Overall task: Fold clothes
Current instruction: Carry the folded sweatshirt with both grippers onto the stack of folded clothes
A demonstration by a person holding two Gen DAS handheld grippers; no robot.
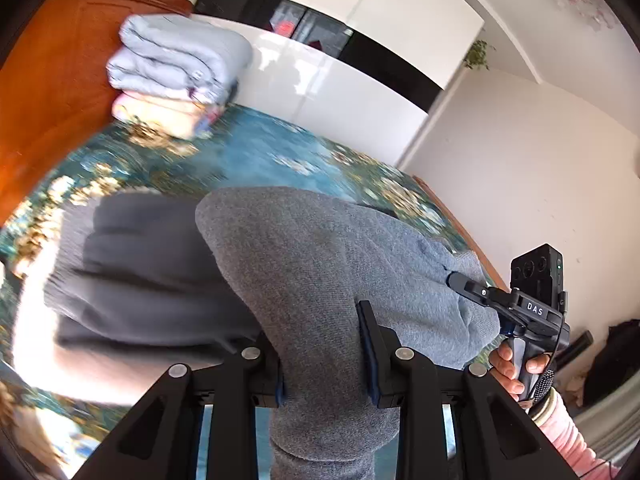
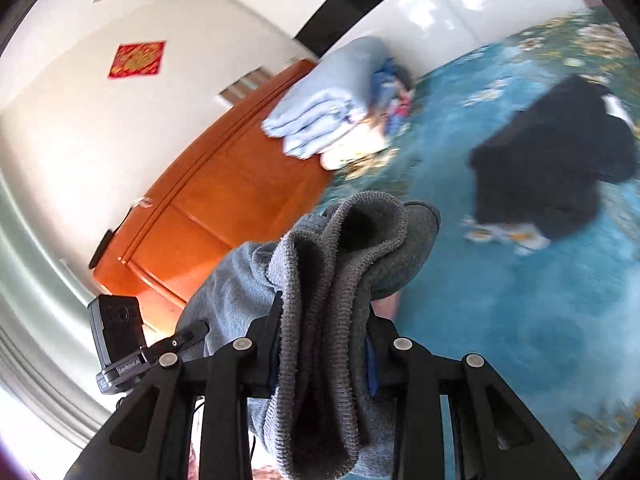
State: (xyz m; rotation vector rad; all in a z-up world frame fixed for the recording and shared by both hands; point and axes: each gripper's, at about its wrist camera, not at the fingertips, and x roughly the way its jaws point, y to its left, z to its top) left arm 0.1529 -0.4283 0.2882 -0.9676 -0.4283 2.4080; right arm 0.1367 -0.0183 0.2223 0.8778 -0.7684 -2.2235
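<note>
Bunching between both clamped grippers, left gripper point(image 1: 324, 344) and right gripper point(image 2: 322, 332), the grey garment point(image 1: 304, 264) stretches crosswise above the bed point(image 1: 256, 152).

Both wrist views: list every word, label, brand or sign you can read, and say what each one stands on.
"DAS": white letters on the black body of the right gripper, seen in the left wrist view.
"GenRobot.AI": small white print on the body of the left gripper, seen in the right wrist view; only just readable.
Red and gold square sign on the white wall: its characters are too blurred to read.
Nothing readable on the grey garment.
</note>
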